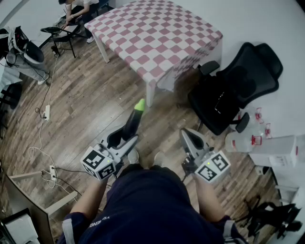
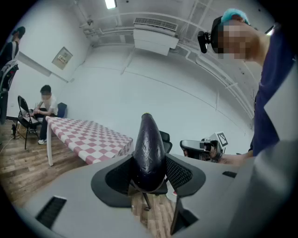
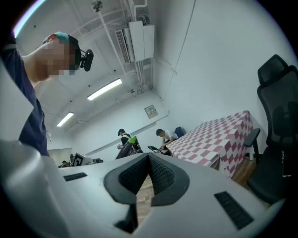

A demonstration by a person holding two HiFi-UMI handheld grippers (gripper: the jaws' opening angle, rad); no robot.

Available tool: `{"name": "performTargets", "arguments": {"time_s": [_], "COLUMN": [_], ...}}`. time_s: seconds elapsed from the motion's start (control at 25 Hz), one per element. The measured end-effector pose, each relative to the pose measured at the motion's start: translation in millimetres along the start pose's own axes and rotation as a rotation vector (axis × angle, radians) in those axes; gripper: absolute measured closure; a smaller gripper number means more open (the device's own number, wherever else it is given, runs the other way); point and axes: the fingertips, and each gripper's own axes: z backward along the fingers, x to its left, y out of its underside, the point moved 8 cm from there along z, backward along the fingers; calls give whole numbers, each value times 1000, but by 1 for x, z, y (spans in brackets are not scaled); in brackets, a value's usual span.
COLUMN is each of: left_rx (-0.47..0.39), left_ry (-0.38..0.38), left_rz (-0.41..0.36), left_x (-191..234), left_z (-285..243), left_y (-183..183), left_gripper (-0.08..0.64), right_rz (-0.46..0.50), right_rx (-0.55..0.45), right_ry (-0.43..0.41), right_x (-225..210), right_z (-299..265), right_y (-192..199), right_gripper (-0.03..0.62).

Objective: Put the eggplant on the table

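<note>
Purple eggplant (image 1: 133,123) (image 2: 149,151) clamped in left gripper (image 1: 125,140) (image 2: 149,175). Jaws closed on its thick end, one pad on each side. Long body sticks out past the jaws, with the green stem tip farthest out. It's in the air over the wood floor (image 1: 86,105), not touching the counter (image 1: 157,33) (image 2: 88,135).

Head view: stem tip points to about 12 o'clock, toward the near corner of the red-white checked counter, still clearly apart from it.

Right gripper (image 1: 189,136) (image 3: 148,158) sits at 3 o'clock of the left one, a gap between them. Its jaws are closed, pad tips touching, nothing between. Its view catches the eggplant's green tip (image 3: 132,140) off at 9 o'clock, and the counter (image 3: 219,135) at 3 o'clock.

Black chair (image 1: 233,86) at 2 o'clock of the grippers, beside the counter's right leg. Clear water jug (image 1: 243,141) at 3 o'clock, on the floor near the chair base. Seated person (image 1: 76,8) at 11 o'clock, past the counter's far left end. Power strip (image 1: 46,113) with cable on the floor at 9 o'clock.
</note>
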Motion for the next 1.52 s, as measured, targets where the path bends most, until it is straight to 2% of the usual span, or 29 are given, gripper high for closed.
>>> {"name": "performTargets", "arguments": {"time_s": [0.56,1.12,1.52], "left_rx": [6,-34,-34], "left_ry": [-27,-79,-71], "left_rz": [-11,-43,-62], "left_x": [-14,-36,-21], "left_z": [-29,-74,-105], "left_y": [4,-1,-10], "left_gripper": [325,325,325], "right_rz": [-50,-57,-51], "right_rx": [-28,-22,-20], "right_ry": [0,-22,-22], "right_x": [-40,-93,-116], "right_z": [12,41,27], "right_y": [-4,-20,-30], "right_gripper": [577,577,577]}}
